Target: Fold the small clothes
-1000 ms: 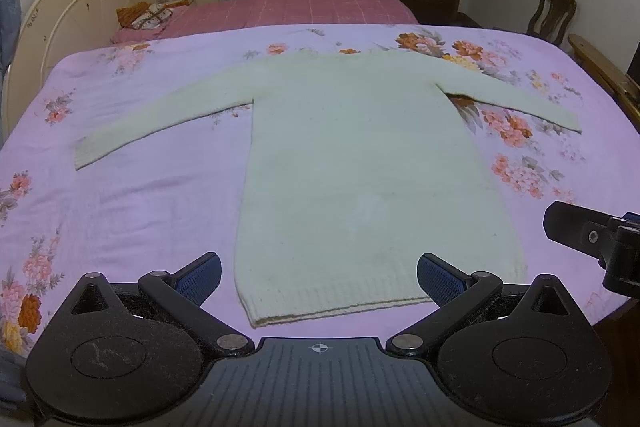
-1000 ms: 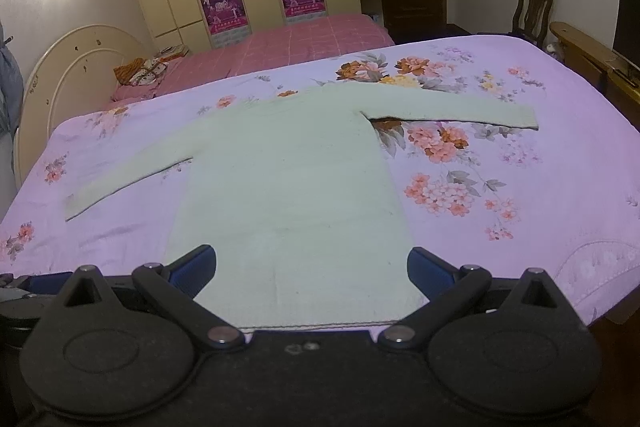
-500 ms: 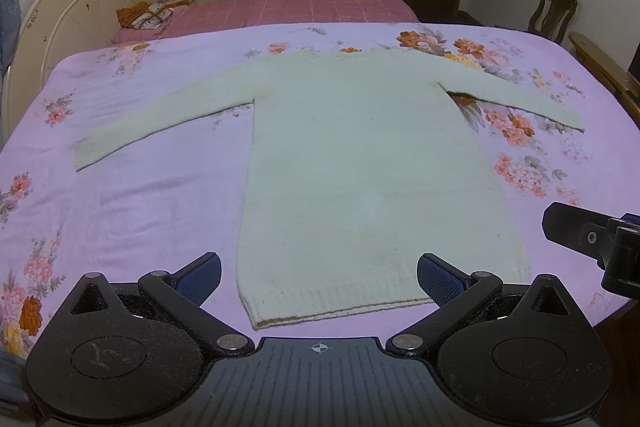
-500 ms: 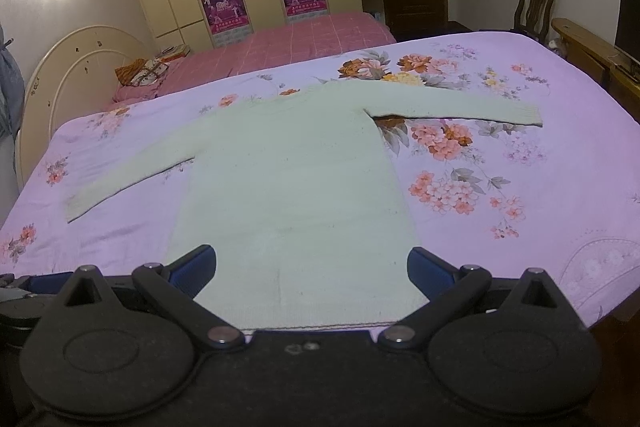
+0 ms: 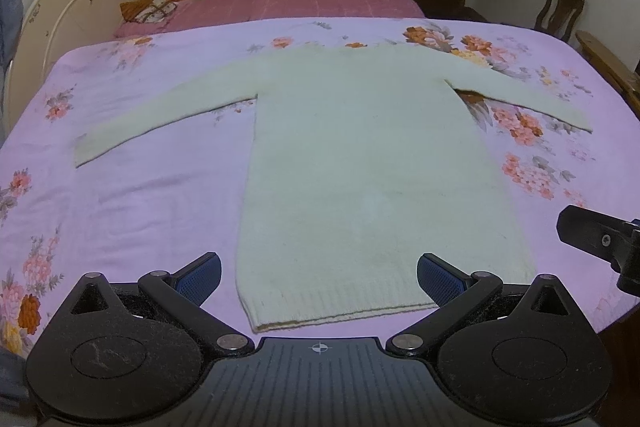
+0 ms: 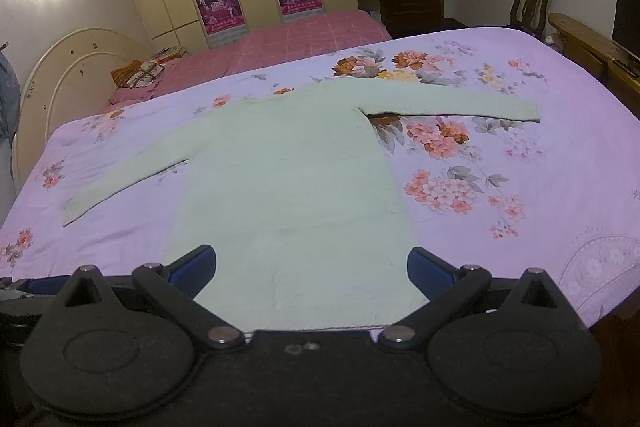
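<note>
a pale green long-sleeved sweater [image 5: 360, 167] lies flat and unfolded on the floral lilac bedsheet [image 5: 140, 195], both sleeves spread out, hem nearest the cameras. the left gripper [image 5: 319, 277] hovers spread wide over the hem, empty. the right gripper [image 6: 312, 267] is likewise spread, grasping nothing.

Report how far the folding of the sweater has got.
Done: the sweater lies flat on the bedspread, both sleeves spread out, hem nearest the cameras. In hand: nothing; the left tongs and right tongs are open, hovering near the hem and gripping no fabric. Left: every fold, as no sleeve is turned in and the body is not doubled over.
</note>
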`<act>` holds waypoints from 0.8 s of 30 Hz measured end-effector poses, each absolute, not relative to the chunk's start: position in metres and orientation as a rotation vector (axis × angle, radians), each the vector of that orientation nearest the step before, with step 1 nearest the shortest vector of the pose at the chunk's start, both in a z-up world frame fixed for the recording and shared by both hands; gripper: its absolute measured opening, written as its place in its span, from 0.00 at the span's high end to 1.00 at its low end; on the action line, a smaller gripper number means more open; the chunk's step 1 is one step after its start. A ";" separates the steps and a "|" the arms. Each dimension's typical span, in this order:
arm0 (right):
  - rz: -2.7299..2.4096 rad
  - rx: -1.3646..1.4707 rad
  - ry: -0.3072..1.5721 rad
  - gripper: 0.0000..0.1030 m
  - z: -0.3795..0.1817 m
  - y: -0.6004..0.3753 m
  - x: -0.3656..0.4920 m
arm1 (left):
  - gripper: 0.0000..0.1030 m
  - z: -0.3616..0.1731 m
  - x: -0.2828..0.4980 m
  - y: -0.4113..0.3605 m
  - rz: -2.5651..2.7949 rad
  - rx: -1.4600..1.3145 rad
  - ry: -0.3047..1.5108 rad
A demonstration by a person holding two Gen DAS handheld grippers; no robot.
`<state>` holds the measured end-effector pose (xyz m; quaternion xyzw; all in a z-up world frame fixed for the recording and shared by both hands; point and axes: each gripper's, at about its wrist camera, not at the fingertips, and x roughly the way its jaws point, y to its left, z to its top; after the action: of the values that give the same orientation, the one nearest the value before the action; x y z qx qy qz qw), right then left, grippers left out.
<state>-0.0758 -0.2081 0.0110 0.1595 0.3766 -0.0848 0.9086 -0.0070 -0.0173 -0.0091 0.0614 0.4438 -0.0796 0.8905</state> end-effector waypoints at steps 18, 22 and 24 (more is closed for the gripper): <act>-0.267 0.248 0.705 0.02 -0.009 -0.262 -0.037 | 0.00 -0.025 0.062 -0.039 -0.066 0.098 0.893; -0.292 0.262 0.713 0.03 -0.018 -0.286 -0.023 | 0.00 -0.032 0.084 -0.056 -0.048 0.103 0.881; -0.300 0.272 0.718 0.03 -0.022 -0.299 -0.014 | 0.00 -0.035 0.094 -0.065 -0.050 0.106 0.881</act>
<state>-0.0141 -0.2986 -0.0221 0.1321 0.3490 -0.1458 0.9162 0.0942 -0.0646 -0.0352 0.0514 0.4261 -0.0244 0.9029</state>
